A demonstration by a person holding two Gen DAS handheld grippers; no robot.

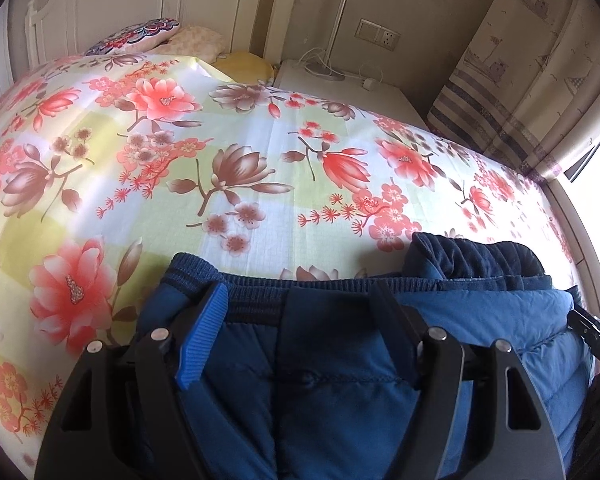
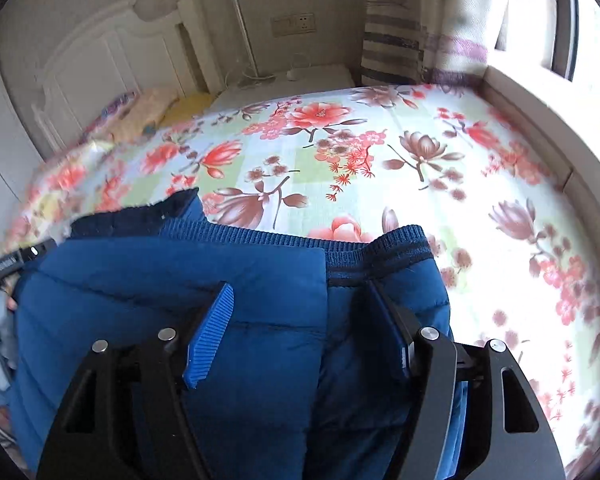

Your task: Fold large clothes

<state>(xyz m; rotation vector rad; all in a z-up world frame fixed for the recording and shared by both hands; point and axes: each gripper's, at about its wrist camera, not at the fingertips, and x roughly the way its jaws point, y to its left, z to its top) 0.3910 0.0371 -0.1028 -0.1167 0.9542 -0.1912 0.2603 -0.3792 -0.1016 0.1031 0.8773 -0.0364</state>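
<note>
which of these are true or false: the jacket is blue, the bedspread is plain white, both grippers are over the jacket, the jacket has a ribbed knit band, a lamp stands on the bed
1. The jacket is blue. True.
2. The bedspread is plain white. False: it has a red and brown flower print.
3. Both the left gripper and the right gripper are over the jacket. True.
4. The jacket has a ribbed knit band. True.
5. A lamp stands on the bed. False: the lamp stands on the white nightstand beside it.
</note>
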